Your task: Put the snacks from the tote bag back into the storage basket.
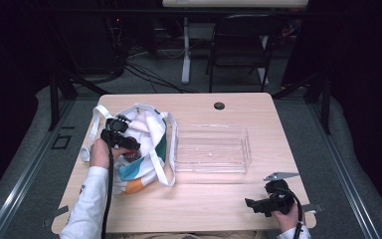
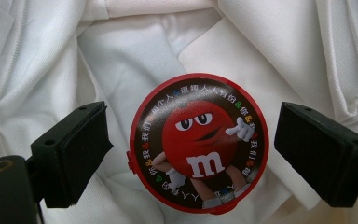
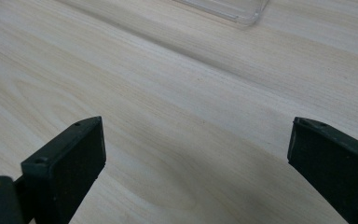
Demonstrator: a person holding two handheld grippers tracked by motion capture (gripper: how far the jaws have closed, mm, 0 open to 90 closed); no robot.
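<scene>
Pale wooden table [image 1: 199, 199] seen from the high view, with a white cloth tote bag with teal and orange patches [image 1: 144, 149] at its left half and a clear rectangular plastic tray [image 1: 212, 149] just beside the bag. Left gripper [image 1: 129, 144] reaching into the bag's open mouth, held by a hand [image 1: 99, 152] in a white sleeve; jaw spacing too small to judge from up here. Right gripper [image 1: 253, 205] low over bare wood at the near right corner, well apart from the tray, pointing left.

Left gripper view: inside of the bag, hidden from above, laid open. Round red-rimmed candy tin with a red cartoon character on a dark lid [image 2: 198, 142] lying flat on rumpled white fabric, directly ahead and between the two black jaws. Left gripper [image 2: 191, 154] spread wide, one jaw to either side of the tin, neither touching it.

Right gripper view: right gripper [image 3: 196, 158] likewise spread wide, gripping nothing, plain wood grain beneath. Corner of the clear tray [image 3: 242, 11] far ahead, at the top edge.
</scene>
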